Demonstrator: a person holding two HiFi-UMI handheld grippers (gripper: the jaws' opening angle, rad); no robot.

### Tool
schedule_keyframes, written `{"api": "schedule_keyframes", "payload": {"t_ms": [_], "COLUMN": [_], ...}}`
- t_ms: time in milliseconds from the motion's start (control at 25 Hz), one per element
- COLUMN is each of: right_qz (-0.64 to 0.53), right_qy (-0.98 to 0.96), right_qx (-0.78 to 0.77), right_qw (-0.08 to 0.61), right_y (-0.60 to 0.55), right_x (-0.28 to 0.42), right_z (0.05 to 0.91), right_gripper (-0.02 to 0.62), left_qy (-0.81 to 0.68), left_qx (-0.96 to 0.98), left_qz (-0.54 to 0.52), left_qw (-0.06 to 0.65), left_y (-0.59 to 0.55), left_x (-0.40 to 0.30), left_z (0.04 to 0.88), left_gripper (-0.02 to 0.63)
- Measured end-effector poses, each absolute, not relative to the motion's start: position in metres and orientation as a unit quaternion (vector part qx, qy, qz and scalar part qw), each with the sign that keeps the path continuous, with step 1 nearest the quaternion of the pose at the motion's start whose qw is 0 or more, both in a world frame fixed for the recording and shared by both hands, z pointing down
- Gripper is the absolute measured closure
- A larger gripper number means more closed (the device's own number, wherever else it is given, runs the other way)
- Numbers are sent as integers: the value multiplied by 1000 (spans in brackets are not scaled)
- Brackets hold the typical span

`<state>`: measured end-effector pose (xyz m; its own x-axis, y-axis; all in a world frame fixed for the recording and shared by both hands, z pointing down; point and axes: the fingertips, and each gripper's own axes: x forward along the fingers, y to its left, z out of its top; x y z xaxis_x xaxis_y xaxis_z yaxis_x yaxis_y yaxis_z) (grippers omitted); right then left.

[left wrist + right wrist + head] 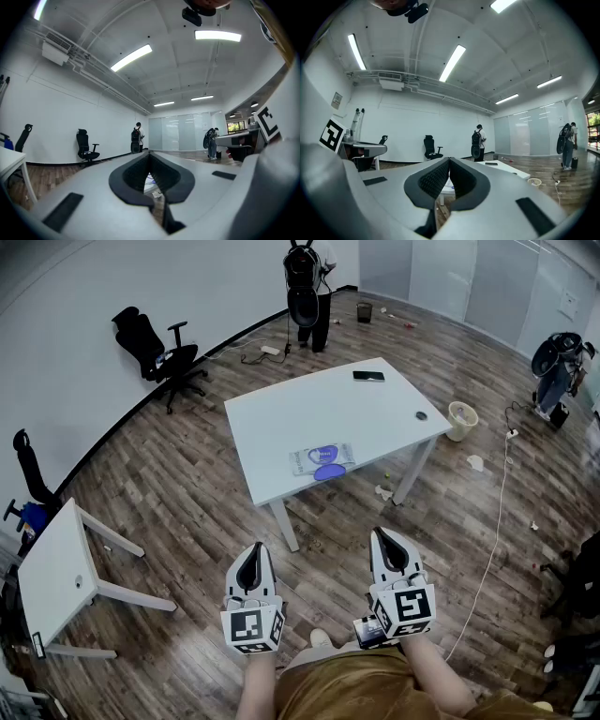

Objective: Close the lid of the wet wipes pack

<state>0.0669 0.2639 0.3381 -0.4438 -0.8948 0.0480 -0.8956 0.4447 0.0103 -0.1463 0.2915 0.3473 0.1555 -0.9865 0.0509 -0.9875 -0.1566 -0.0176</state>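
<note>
White left gripper (253, 551) and right gripper (383, 537) side by side, jaws together and empty, well short of the table (281, 418).

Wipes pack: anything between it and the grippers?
Head view: only bare table, then wood floor, lies between the wipes pack and the left gripper and right gripper.
</note>
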Motion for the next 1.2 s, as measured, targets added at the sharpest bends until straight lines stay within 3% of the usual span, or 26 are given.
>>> {"api": "schedule_keyframes", "payload": {"t_ms": [680,1200], "right_qz": [15,29], "right_qy": [-847,-853], "right_qx": [529,519], "right_qw": [47,36], "right_y": [263,196], "right_x": [44,52], "right_z": [351,357], "right_gripper": [586,586], "left_qy": [-649,-664], "left_qx": [760,746], "left_qz": [37,48], "left_qw": [31,28], "left_y": [284,227], "left_x": [-174,-168], "left_z": [367,367], "left_gripper": [612,612]}}
